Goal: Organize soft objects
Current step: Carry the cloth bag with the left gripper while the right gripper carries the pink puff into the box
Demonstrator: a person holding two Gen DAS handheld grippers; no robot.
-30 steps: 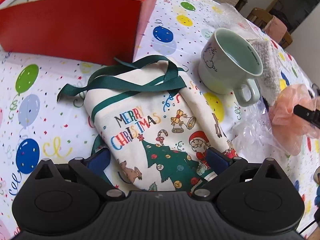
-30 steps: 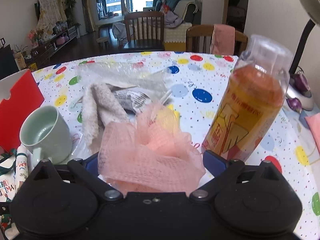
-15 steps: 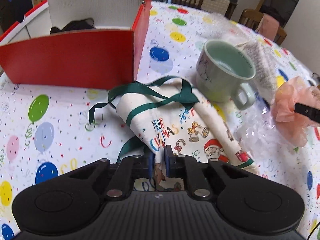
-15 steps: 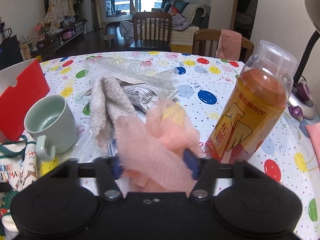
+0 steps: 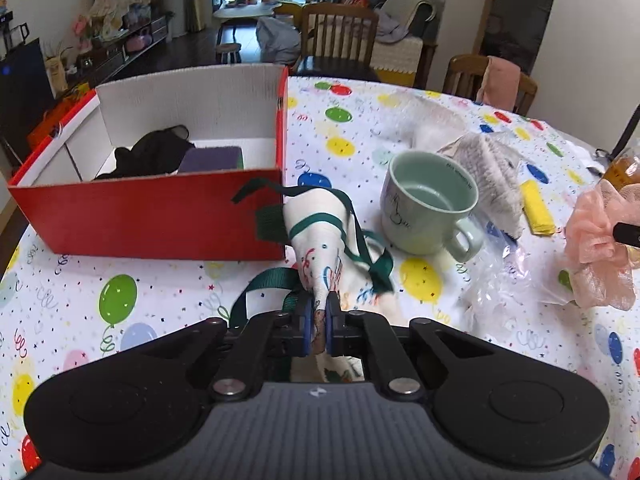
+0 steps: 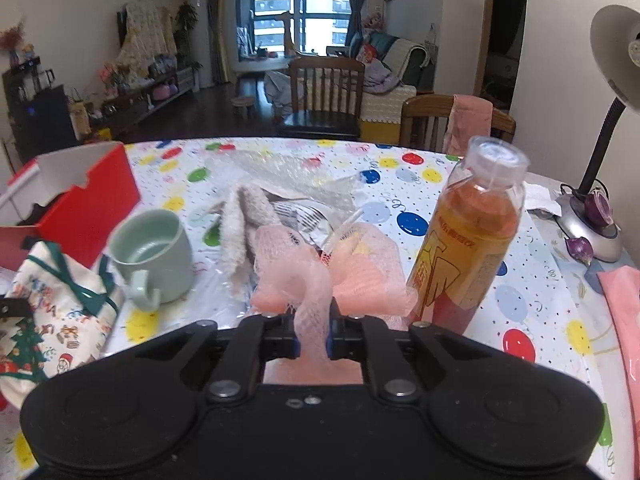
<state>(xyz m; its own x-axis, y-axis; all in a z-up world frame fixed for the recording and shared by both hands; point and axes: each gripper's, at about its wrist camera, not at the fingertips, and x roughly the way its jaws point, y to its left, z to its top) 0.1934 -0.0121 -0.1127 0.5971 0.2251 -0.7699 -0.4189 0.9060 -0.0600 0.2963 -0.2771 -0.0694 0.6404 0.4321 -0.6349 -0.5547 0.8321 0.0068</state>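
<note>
My left gripper (image 5: 319, 320) is shut on the Christmas cloth bag (image 5: 325, 240) with green ribbon handles, lifting it off the table just in front of the red box (image 5: 152, 212). The box holds a black cloth (image 5: 148, 156) and a purple sponge (image 5: 210, 160). My right gripper (image 6: 313, 332) is shut on the pink mesh bath puff (image 6: 360, 276), raised beside the orange bottle (image 6: 468, 240). The bag also shows in the right wrist view (image 6: 52, 312), and the puff in the left wrist view (image 5: 600, 240).
A pale green mug (image 5: 428, 208) stands between bag and puff. A grey fuzzy towel (image 5: 496, 172), a yellow cloth (image 5: 536, 208) and clear plastic wrap (image 5: 504, 276) lie behind it. A desk lamp (image 6: 608, 128) stands at the far right. A pink item (image 6: 624, 320) lies at the table's right edge.
Both grippers went from open to shut. The left one closed on the Christmas bag and lifted it, bunching it up. The right one closed on the pink puff and raised it.
</note>
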